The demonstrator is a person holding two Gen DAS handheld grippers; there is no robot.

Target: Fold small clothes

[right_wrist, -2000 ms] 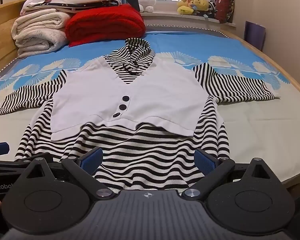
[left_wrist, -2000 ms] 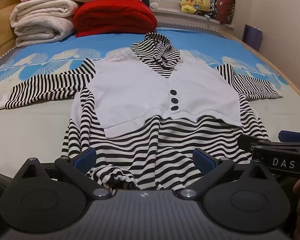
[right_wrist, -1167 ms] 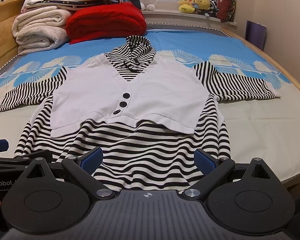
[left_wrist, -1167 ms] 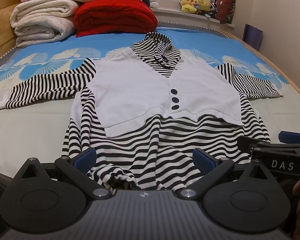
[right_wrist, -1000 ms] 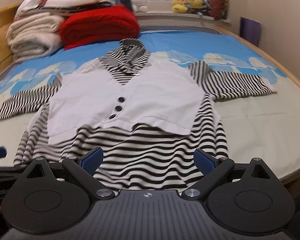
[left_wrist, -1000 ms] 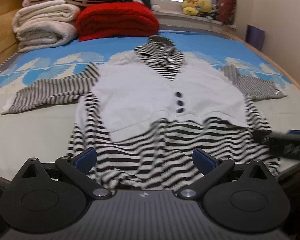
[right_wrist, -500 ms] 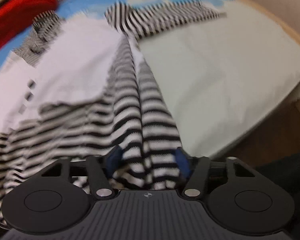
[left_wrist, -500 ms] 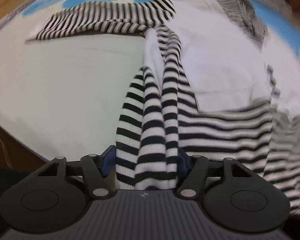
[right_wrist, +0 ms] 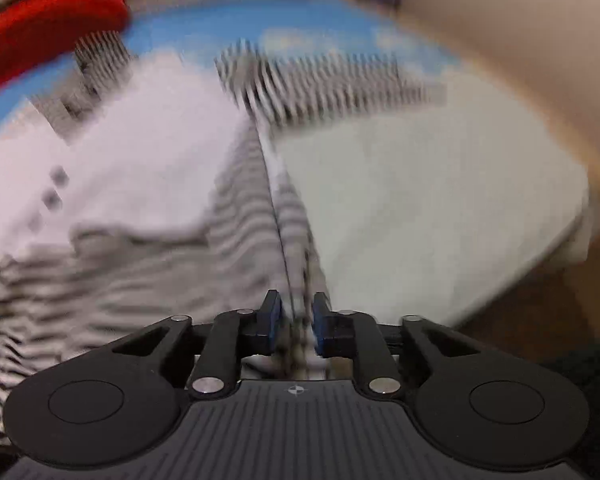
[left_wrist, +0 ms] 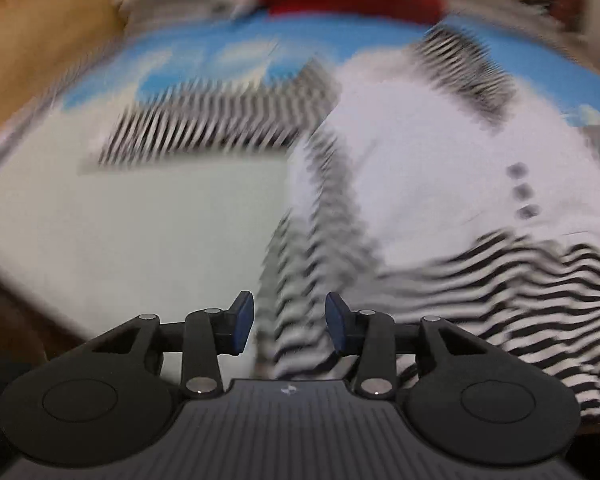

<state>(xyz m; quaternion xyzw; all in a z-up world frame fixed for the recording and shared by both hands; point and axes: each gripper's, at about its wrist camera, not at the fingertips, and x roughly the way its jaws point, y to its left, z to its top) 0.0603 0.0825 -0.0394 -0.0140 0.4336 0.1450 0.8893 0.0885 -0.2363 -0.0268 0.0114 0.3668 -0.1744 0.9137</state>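
Both the left gripper (left_wrist: 289, 317) and right gripper (right_wrist: 293, 317) are matte black, with ribbed bodies, round discs, silver screws and blue finger pads (left_wrist: 242, 317)

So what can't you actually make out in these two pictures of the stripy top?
- Left wrist view: motion blur smears the striped top and its buttons.
- Left gripper: the hem lies between its pads, but contact is unclear.
- Right wrist view: the right gripper body hides the hem.
- Red bedding: cut off by the edge.

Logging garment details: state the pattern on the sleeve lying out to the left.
Black-and-white stripes on the sleeve, blurred but clearest in the left wrist view.
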